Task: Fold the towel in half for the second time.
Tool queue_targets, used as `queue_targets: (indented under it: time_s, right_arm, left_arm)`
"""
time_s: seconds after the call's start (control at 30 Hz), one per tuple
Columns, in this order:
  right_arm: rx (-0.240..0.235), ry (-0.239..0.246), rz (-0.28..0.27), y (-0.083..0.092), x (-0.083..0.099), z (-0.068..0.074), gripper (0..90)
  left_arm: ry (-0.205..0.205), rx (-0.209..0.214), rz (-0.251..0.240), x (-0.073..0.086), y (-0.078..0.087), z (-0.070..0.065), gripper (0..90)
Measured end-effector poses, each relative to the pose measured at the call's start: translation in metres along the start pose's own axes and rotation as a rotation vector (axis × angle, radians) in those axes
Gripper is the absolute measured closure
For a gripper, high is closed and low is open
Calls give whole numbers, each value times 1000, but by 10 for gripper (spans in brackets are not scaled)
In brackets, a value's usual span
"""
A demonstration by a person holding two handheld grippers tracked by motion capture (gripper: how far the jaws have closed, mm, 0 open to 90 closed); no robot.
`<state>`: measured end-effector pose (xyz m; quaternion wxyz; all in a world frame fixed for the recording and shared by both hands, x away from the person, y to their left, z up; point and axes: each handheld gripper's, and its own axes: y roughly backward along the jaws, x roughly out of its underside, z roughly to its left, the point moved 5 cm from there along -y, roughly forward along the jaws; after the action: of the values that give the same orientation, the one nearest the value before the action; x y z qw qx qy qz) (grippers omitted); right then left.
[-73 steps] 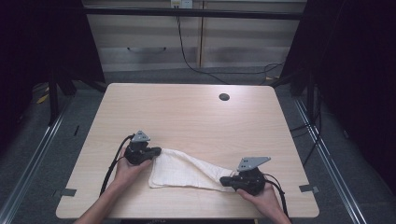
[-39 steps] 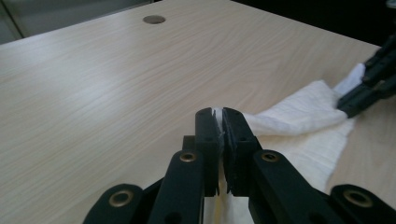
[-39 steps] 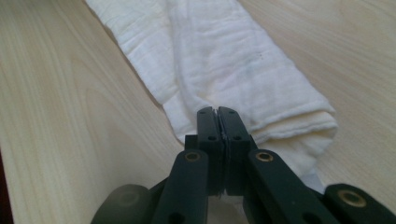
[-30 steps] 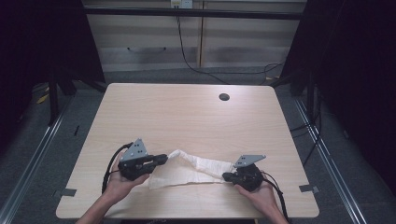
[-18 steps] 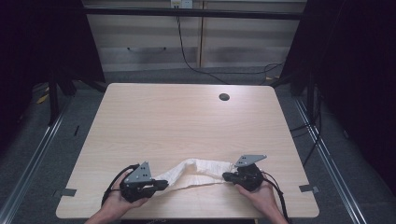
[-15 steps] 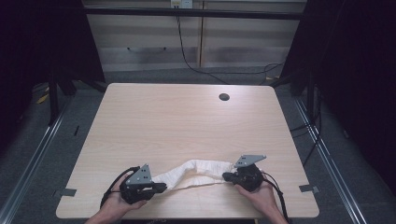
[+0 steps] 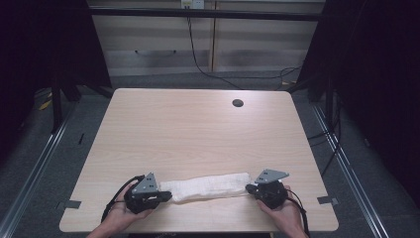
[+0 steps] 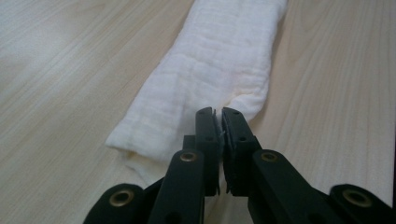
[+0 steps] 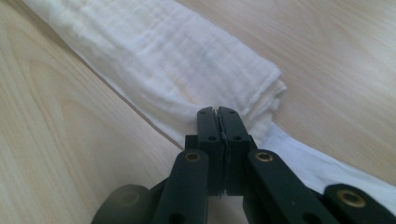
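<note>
A white cloth point(image 7: 208, 187) lies folded into a long narrow band near the table's front edge. My left gripper point(image 7: 167, 195) is at its left end, jaws shut on the cloth's corner point(image 8: 243, 100), with a thin edge of fabric pinched between the pads. My right gripper point(image 7: 249, 189) is at the cloth's right end, jaws shut on the fabric point(image 9: 196, 70); a flat layer of cloth trails out under the jaws to the right. Both grippers rest low on the wooden table point(image 7: 198, 129), each held by a hand.
A round dark cable hole point(image 7: 237, 103) sits in the table near its far right. Metal rails run along both sides of the table on the floor, and cables hang behind the far edge.
My left gripper has moved toward the front edge and down, pulling the cloth's far edge over so the wide sheet became a narrow folded band. The right gripper stayed in place.
</note>
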<state>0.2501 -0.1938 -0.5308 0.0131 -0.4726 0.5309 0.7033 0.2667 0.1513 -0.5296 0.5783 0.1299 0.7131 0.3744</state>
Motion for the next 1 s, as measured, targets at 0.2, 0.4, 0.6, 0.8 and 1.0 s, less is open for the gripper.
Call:
queue_targets:
  time_s: [0.2, 0.4, 0.6, 0.8, 1.0]
  right_arm:
    - [-9, -52, -5, 11, 11, -5, 885]
    - [5, -80, -8, 4, 6, -11, 885]
    - [5, -101, -18, -10, -8, -22, 885]
    - [16, -96, -26, -28, -24, -37, 884]
    - [27, -123, -45, -36, -31, -44, 882]
  left_arm:
    - [39, 8, -22, -1, -3, 5, 861]
    - [52, -39, -31, -7, -9, 20, 861]
    - [102, -78, -60, -9, -13, 45, 861]
    - [140, -156, -74, -15, -20, 65, 861]
    - [168, -155, -103, -16, -21, 75, 854]
